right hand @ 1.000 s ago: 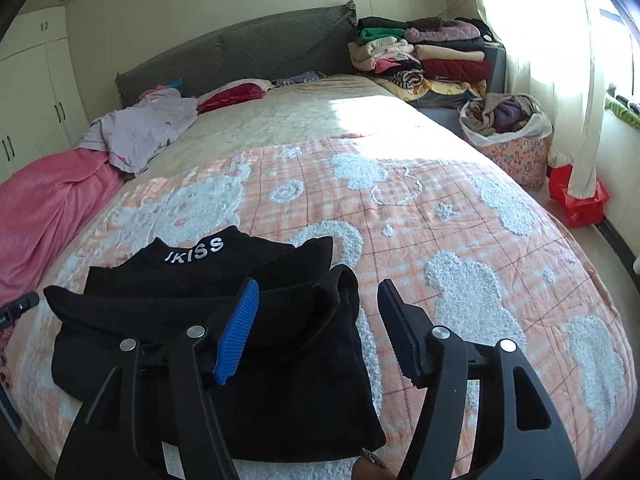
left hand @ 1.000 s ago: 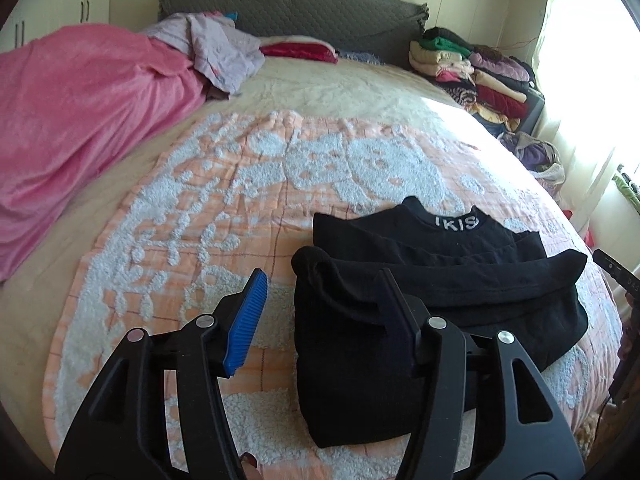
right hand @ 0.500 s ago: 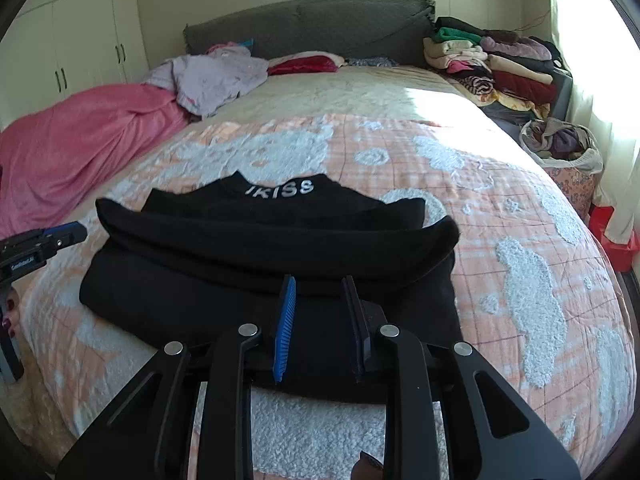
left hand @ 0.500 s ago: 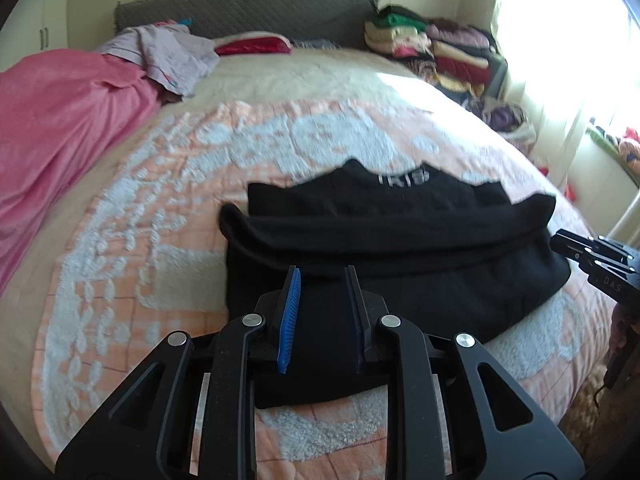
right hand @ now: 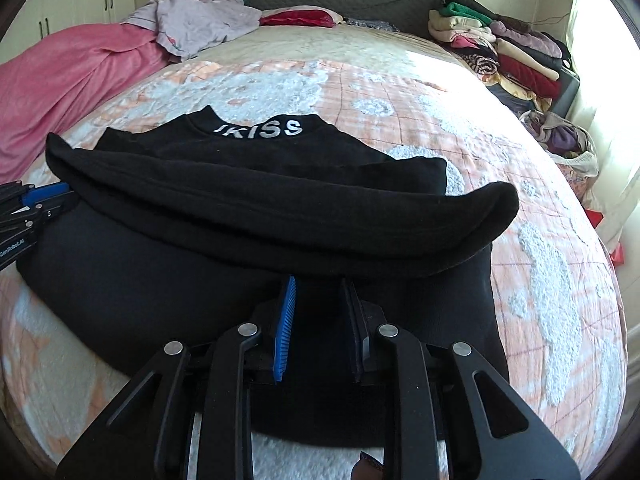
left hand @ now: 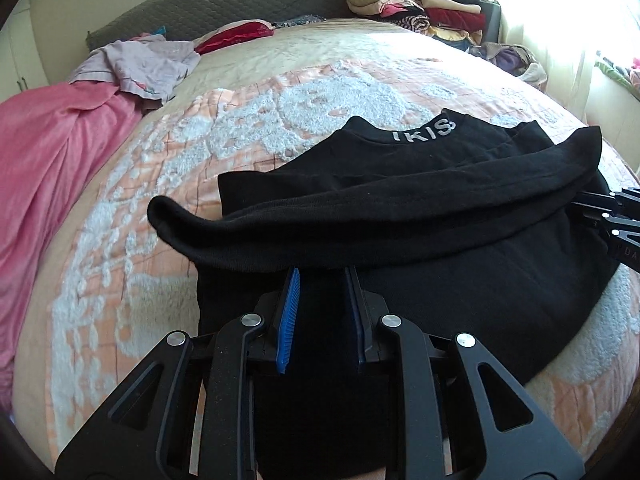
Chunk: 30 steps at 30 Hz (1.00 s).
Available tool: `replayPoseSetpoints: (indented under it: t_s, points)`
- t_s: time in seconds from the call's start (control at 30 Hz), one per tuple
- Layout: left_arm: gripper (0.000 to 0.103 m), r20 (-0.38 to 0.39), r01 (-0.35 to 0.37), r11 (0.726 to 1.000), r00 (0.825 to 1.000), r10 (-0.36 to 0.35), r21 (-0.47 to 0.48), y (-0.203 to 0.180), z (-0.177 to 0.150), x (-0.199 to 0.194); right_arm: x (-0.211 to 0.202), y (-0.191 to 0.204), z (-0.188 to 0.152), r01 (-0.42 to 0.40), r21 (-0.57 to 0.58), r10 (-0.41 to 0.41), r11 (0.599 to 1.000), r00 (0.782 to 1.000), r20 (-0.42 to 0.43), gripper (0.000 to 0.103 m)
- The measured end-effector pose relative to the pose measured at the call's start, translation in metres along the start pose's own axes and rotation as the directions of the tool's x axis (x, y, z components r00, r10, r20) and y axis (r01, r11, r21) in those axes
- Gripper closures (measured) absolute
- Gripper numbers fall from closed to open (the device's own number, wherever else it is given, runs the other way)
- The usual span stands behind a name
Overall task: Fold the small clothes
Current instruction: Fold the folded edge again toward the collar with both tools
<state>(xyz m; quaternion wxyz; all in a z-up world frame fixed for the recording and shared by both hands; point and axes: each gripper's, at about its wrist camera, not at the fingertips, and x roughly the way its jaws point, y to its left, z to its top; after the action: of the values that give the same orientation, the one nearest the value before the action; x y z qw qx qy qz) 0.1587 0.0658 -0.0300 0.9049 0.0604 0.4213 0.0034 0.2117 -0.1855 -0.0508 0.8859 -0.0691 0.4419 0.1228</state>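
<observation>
Left wrist view: left tongs (left hand: 320, 276) low over the near hem of a black knit sweater with white lettering at the collar (left hand: 400, 208), jaws drawn in to a narrow gap, having just closed, black cloth bunched between blue ribbed pad (left hand: 289, 320) and its dark partner. Pinched on the hem, near the sweater's left edge. Sweater spread flat on a peach-and-white tufted bedspread (left hand: 160, 216), collar pointing to the grey quilted headboard (left hand: 224, 4), one sleeve folded across the body as a thick band from side to side. Right tongs (left hand: 612, 220) seen at frame's right edge, touching the sweater's far side. Pink blanket (left hand: 52, 152) heaped along the left of the bed, lilac crumpled garment (left hand: 148, 64) beyond it, stack of folded clothes (left hand: 420, 4) by the window. Right wrist view: right tongs (right hand: 318, 280) likewise narrowed, just closed, black fabric filling the gap between the pads (right hand: 285, 328), gripping the hem nearer the sweater's (right hand: 240, 200) right edge. Folded sleeve band just ahead of the tips. Left tongs (right hand: 32, 204) at the left edge, beside the sweater's other side. Bedspread (right hand: 440, 120) bare to the right; basket of loose laundry (right hand: 568, 148) on the floor past the bed.
</observation>
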Motion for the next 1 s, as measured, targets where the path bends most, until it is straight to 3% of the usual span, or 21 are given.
replayPoseSetpoints:
  t_s: [0.27, 0.47, 0.53, 0.57, 0.7, 0.83, 0.93, 1.0]
  points:
    - [0.083, 0.024, 0.009, 1.000, 1.000, -0.008, -0.018, 0.016, 0.032, 0.018, 0.019, -0.013, 0.032, 0.028, 0.037, -0.029, 0.999, 0.999, 0.025, 0.081]
    - [0.074, 0.100, 0.044, 0.991, 0.995, -0.031, -0.124, 0.046, 0.044, 0.008, 0.022, -0.040, 0.054, 0.048, 0.125, -0.055, 0.991, 0.997, 0.058, 0.080]
    - [0.074, 0.104, 0.043, 0.987, 0.994, -0.028, -0.153, 0.056, 0.044, 0.007, 0.015, -0.054, 0.057, 0.059, 0.158, -0.073, 0.986, 0.994, 0.082, 0.079]
    - [0.074, 0.105, 0.045, 0.983, 0.994, -0.026, -0.177, 0.064, 0.042, 0.006, 0.012, -0.061, 0.056, 0.066, 0.175, -0.082, 0.982, 0.992, 0.091, 0.074]
    - [0.067, 0.080, 0.046, 0.965, 0.996, -0.026, -0.257, 0.089, 0.037, 0.013, 0.003, -0.094, 0.049, 0.094, 0.252, -0.120, 0.963, 0.989, 0.090, 0.068]
    - [0.067, 0.039, 0.103, 0.940, 0.995, -0.095, -0.326, 0.105, 0.028, 0.031, 0.007, -0.112, 0.041, 0.076, 0.288, -0.096, 0.955, 0.994, 0.056, 0.058]
    - [0.063, 0.034, 0.158, 0.917, 0.987, -0.156, -0.366, 0.108, 0.025, 0.039, 0.015, -0.113, 0.044, 0.054, 0.282, -0.067, 0.958, 0.997, 0.037, 0.056]
    - [0.062, 0.038, 0.165, 0.918, 0.986, -0.163, -0.360, 0.106, 0.025, 0.041, 0.021, -0.112, 0.048, 0.057, 0.269, -0.064, 0.962, 0.998, 0.020, 0.056]
